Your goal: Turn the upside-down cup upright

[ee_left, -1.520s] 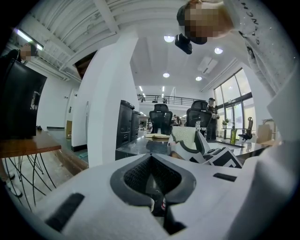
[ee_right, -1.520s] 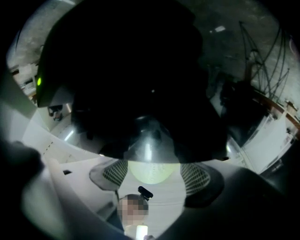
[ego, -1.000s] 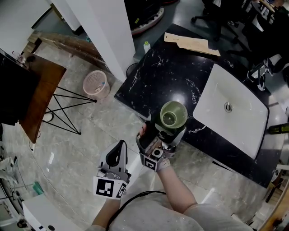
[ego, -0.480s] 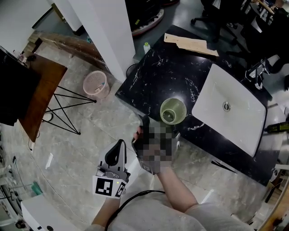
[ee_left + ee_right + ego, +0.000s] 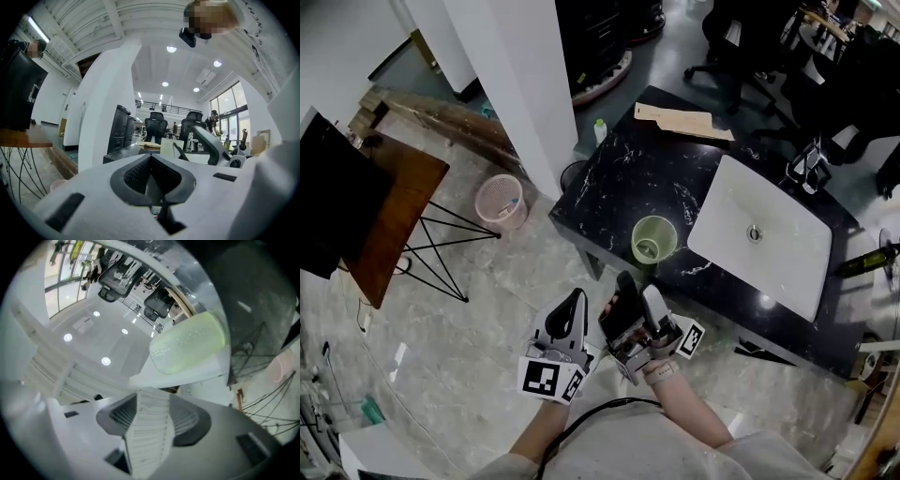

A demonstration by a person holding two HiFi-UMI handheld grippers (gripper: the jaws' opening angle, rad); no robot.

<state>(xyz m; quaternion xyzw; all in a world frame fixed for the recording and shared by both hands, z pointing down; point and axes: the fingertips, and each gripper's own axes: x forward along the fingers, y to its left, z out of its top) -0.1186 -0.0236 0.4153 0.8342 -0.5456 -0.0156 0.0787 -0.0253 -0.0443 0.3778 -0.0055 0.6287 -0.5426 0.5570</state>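
Observation:
A pale green cup (image 5: 653,238) stands upright, mouth up, near the front edge of the black marble counter (image 5: 619,178). My right gripper (image 5: 637,302) hangs in front of the counter, a little short of the cup and apart from it. Its jaws are closing with nothing between them. In the right gripper view the cup (image 5: 187,348) lies beyond the right gripper (image 5: 147,427), clear of the pads. My left gripper (image 5: 572,317) floats beside the right one over the floor, shut and empty. The left gripper (image 5: 152,187) shows its pads together in its own view.
A white sink (image 5: 769,253) is set in the counter right of the cup. A cardboard sheet (image 5: 680,122) and a small bottle (image 5: 600,129) lie at the far edge. A white pillar (image 5: 516,75), a pink basket (image 5: 500,199) and a wooden table (image 5: 394,216) stand to the left.
The right gripper has let go of the cup and drawn back toward me, tilting upward. The cup stays upright on the counter. The left gripper has risen slightly.

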